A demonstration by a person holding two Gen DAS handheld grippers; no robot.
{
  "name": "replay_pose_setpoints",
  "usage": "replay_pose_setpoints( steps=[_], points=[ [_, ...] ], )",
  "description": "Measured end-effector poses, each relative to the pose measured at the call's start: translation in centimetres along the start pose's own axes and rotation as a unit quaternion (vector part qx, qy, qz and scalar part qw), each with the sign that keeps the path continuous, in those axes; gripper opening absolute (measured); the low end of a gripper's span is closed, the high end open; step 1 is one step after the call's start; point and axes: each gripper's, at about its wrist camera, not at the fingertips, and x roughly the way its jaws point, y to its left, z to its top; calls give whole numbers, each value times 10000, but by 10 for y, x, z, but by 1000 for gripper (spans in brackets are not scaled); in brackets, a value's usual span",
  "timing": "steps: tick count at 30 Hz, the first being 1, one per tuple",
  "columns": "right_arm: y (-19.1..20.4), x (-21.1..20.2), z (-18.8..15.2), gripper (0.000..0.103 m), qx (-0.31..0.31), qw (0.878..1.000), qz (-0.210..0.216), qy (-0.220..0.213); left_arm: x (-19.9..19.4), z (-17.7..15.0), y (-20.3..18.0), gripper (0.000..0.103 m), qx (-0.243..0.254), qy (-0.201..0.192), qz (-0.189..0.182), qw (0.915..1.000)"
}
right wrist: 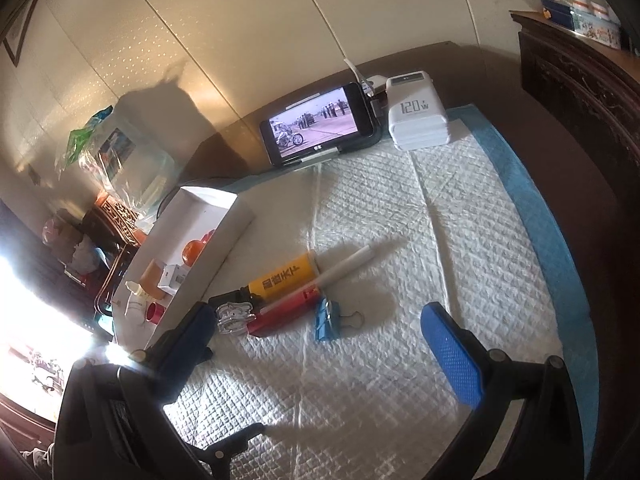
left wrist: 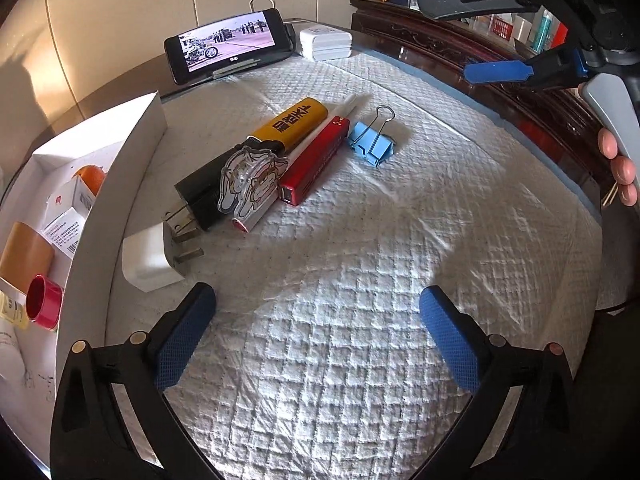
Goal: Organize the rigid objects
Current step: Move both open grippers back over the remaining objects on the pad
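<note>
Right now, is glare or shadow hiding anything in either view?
Right wrist view: sunlight blows out the lower left, washing over the left gripper and the white box near end. Left wrist view: evenly lit, soft shadows only; blue binder clip reads clearly.

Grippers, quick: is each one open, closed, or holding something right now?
Left gripper: open, blue-padded fingers spread wide, holding nothing, above the white quilted pad.
Right gripper: open, holding nothing, with the blue metal binder clip lying beyond its fingertips.
</note>
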Motion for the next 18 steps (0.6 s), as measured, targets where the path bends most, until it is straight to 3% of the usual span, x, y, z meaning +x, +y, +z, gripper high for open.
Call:
replay_pose_setpoints(
  steps=[12, 18],
  points=[
    [-14, -11, -1, 103, 127, 9998, -120, -61, -3, -2, -1, 103, -159, -9, 115, 9998],
    [-13, -23, 0, 103, -20, 9992, -150, -363, -4, -3, -4, 103, -335, 9, 246, 9991]
  ],
)
